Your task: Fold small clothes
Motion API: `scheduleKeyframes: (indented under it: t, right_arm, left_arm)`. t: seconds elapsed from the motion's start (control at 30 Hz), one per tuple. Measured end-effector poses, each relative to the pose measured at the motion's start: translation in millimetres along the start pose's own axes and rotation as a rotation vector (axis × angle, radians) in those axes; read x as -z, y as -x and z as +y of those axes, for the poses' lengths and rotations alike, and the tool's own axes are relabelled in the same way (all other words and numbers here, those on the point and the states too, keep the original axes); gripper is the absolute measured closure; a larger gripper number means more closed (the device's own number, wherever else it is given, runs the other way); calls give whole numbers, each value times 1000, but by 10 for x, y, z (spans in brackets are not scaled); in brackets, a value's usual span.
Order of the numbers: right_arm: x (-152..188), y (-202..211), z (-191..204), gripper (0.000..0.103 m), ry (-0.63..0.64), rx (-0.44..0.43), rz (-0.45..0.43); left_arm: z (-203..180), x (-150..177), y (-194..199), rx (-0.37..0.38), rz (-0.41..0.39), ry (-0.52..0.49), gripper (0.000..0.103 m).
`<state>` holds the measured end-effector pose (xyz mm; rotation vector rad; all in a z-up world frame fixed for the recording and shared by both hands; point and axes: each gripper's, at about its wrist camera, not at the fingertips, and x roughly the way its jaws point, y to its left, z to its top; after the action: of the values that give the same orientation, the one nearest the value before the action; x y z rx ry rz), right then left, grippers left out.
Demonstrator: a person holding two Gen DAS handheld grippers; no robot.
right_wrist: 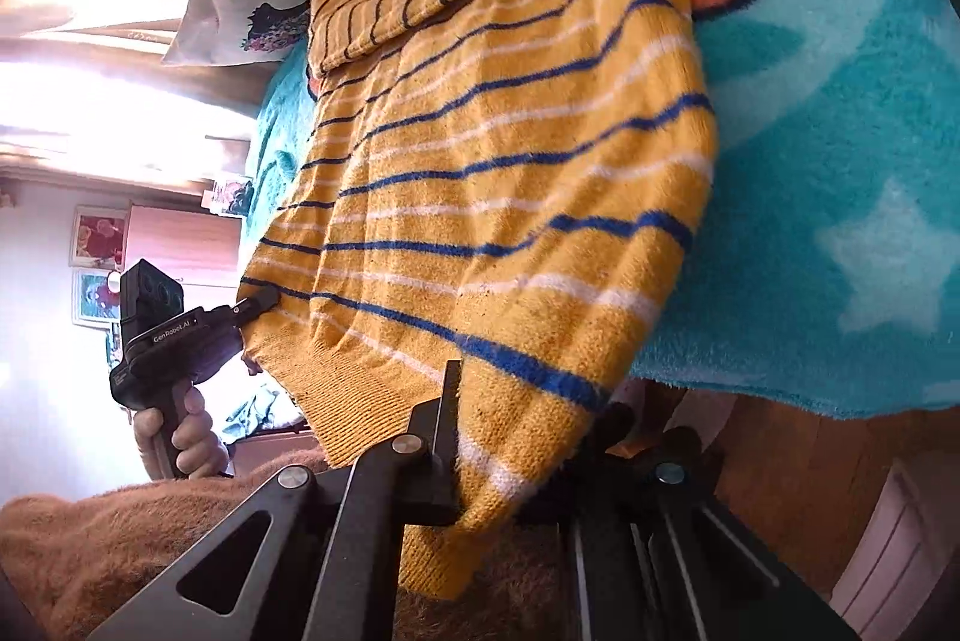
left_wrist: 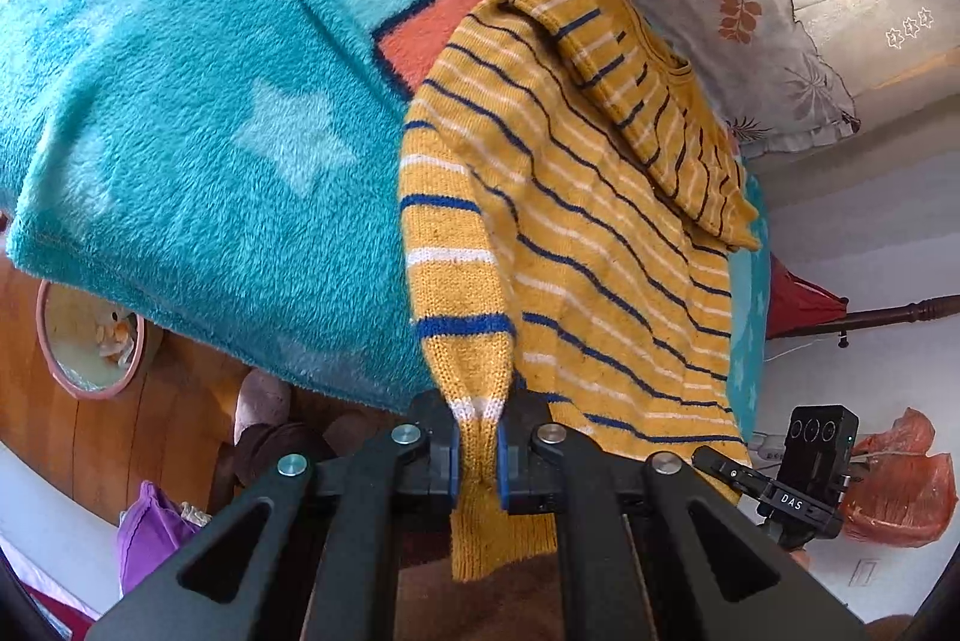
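Left wrist, gripper [left_wrist: 478, 452] pinching sweater sleeve [left_wrist: 459, 293]

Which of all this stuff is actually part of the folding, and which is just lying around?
In the job: yellow striped sweater, left gripper, right gripper, teal blanket beneath.

Lying about: floral pillow, pink-rimmed bowl, purple cloth, orange plastic bag.

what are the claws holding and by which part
Both hold the sweater. The left claw is shut on a sleeve cuff; the right claw grips the hem corner on the opposite side. The rest lies on the blanket.
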<state>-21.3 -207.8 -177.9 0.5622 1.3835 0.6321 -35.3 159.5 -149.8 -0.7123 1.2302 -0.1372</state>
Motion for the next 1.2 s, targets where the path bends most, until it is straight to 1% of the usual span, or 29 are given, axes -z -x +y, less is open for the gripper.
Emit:
scheduleKeyframes:
  t: [0.1,0.2,0.3,0.43,0.53,0.63,0.7,0.83,0.87,0.9,0.93,0.97,1.0,1.03,1.1,1.13,1.2]
  right_arm:
    - [-197,104,59,93,18,-28,-39]
    - [-472,238,117,93,48,-65,-85]
    - [-826,330,206,92,56,-91,-144]
    - [-1290,376,247,92,16,-122,-212]
    - [-1606,322,269,92,-29,-71,-260]
    - [-1903,322,161,92,-119,-86,-279]
    - [-2092,312,81,92,-154,-76,-287]
    - [-2521,151,-130,90,-243,-92,-289]
    - [-2620,98,-204,86,-272,-105,-285]
    - [-2715,39,-291,79,-308,-127,-288]
    - [-2809,-16,-386,72,-353,-171,-300]
    - [-2878,-59,-473,54,-391,-222,-312]
    - [-2937,-91,-558,44,-426,-269,-326]
    - [-2988,-111,-639,43,-469,-291,-344]
    - [-3054,-123,-750,43,-525,-305,-370]
    - [-3088,-127,-784,43,-535,-310,-378]
    - [-3145,-110,-818,43,-541,-289,-392]
  left_arm:
    - [-86,-125,80,31,-34,16,95]
    - [-231,-337,150,64,-76,16,95]
    - [-391,-612,148,56,-102,-1,95]
    - [-515,-1059,11,46,-118,-26,95]
    - [-538,-1398,-170,61,-94,-22,95]
    - [-632,-1722,-322,80,-70,-43,95]
    - [-708,-1944,-433,80,-61,-59,95]
    - [-797,-2423,-764,78,-24,-68,95]
    - [-798,-2539,-858,89,-10,-65,95]
    - [-785,-2649,-943,111,2,-55,95]
    - [-765,-2747,-1015,141,9,-41,95]
    - [-743,-2835,-1076,171,17,-27,95]
    - [-718,-2912,-1120,202,24,-10,94]
    - [-686,-2979,-1151,231,26,12,93]
    - [-629,-3081,-1175,275,21,55,91]
    - [-597,-3121,-1176,293,17,75,88]
    - [-537,-3194,-1174,303,7,113,86]
